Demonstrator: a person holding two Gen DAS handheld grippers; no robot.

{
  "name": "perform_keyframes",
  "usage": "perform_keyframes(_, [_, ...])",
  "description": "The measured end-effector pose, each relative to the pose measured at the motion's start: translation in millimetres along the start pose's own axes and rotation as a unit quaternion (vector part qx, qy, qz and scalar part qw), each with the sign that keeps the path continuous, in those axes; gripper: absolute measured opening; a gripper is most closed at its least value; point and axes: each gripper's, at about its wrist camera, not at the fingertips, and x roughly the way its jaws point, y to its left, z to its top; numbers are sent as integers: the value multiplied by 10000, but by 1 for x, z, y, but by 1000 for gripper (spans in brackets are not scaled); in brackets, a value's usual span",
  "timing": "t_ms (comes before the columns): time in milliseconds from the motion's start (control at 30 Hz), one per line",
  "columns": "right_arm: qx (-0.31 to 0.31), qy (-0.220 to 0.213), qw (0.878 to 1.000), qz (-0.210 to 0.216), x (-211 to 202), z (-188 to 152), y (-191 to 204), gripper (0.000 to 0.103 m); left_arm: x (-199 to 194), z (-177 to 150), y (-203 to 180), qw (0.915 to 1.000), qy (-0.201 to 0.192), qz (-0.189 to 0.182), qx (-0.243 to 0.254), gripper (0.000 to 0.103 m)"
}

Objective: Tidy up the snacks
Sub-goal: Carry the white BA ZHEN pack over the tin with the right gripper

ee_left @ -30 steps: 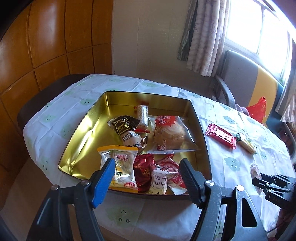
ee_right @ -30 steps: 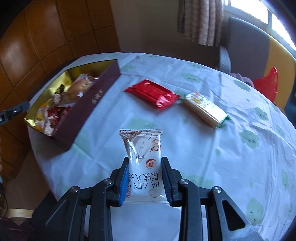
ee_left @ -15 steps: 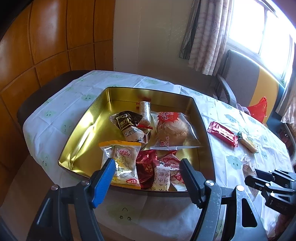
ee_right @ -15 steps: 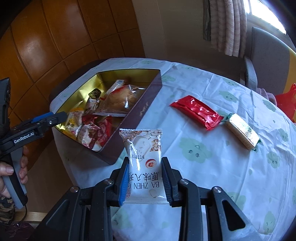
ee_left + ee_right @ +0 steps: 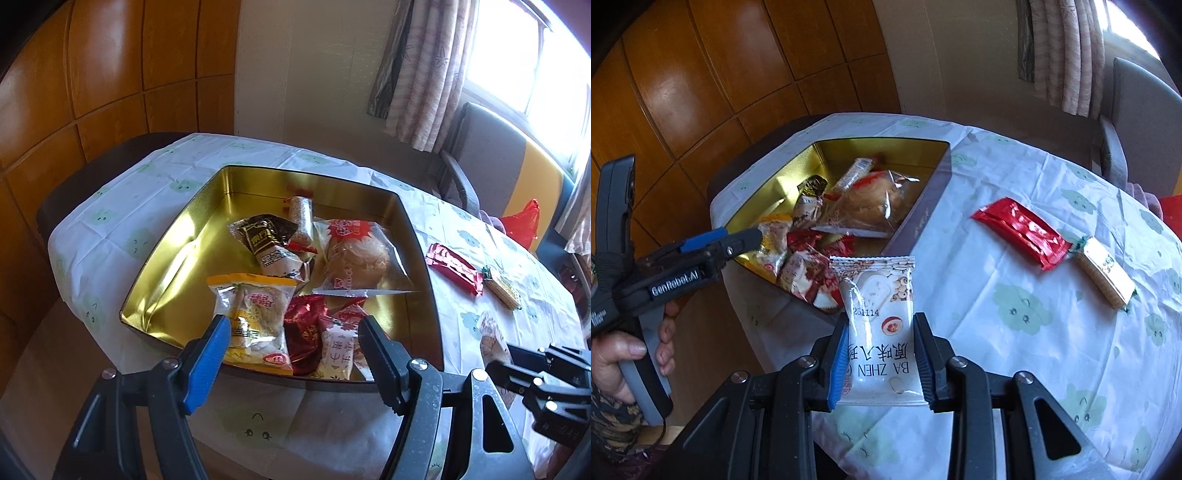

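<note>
From the left wrist view, the left gripper point(image 5: 293, 334) hangs with its jaws apart and nothing between them, above the near rim of the gold-lined rectangular tin box point(image 5: 177, 258), which sits on the counter point(image 5: 110, 229) under a white cloth printed with pale green faces. The left half of the box floor is bare metal, and the counter's left and near edges drop off just beyond the box. Inside lie a yellow-topped clear pastry packet point(image 5: 255, 314), a dark brown and white wrapped snack point(image 5: 269, 247), a slim clear tube-shaped packet point(image 5: 301, 221), a large clear bag holding a round bun point(image 5: 354, 258) and several red and white wrapped sweets point(image 5: 321, 336) crowded at the near wall. To the right of the box, on open cloth, rest a red foil bar point(image 5: 454, 267) and a pale cracker packet with green ends point(image 5: 500, 293), with the right gripper's black body at the frame's lower right. From the right wrist view, the right gripper point(image 5: 881, 349) is clamped on a white snack packet printed BA ZHEN point(image 5: 877, 306), held in the air just before the box's near corner and outside it. The box's purple outer wall point(image 5: 923, 214) faces the broad free stretch of cloth where the red bar and cracker packet lie touching end to end. A hand point(image 5: 624, 350) holds the left gripper's handle at the left.
</note>
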Motion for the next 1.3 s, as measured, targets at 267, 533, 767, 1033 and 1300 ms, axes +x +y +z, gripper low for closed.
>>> perform_keyframes(267, [115, -79, 9997, 200, 18, 44, 18, 33, 4, 3, 16, 9997, 0, 116, -207, 72])
perform_keyframes(533, [-94, 287, 9994, 164, 75, 70, 40, 33, 3, 4, 23, 9995, -30, 157, -282, 72])
perform_keyframes(767, [-411, 562, 9975, -93, 103, 65, 44, 34, 5, 4, 25, 9995, 14, 133, -302, 72])
perform_keyframes(1033, [-448, 438, 9980, -66, 96, 60, 43, 33, 5, 4, 24, 9995, 19, 130, -301, 72])
perform_keyframes(1300, [-115, 369, 9992, 132, 89, 52, 30, 36, 4, 4, 24, 9995, 4, 132, -291, 72])
